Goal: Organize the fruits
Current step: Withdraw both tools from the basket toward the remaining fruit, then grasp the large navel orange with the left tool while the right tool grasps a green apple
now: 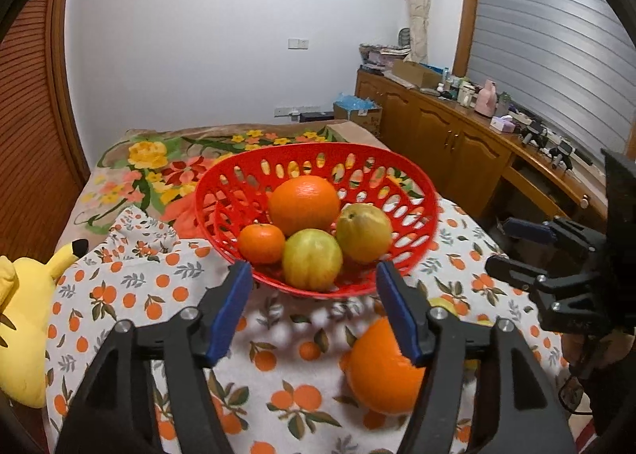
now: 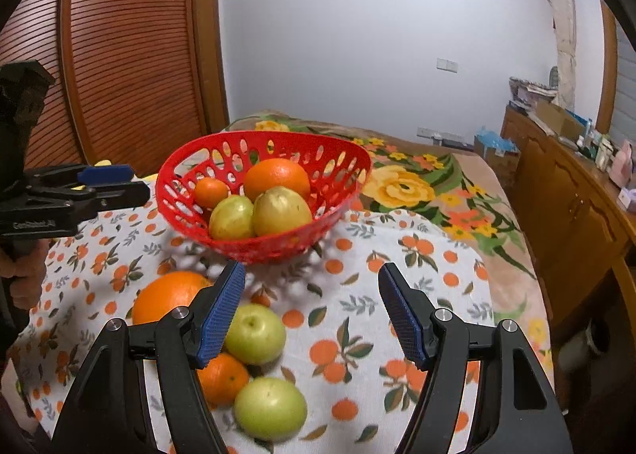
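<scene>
Both grippers [image 1: 314, 283] [image 2: 312, 287] gape empty before the red basket [image 1: 222, 180], loose orange [image 1: 377, 370] under the left's right finger.

Black grippers with blue ridged fingers [image 1: 232, 311] and silver screws.
</scene>
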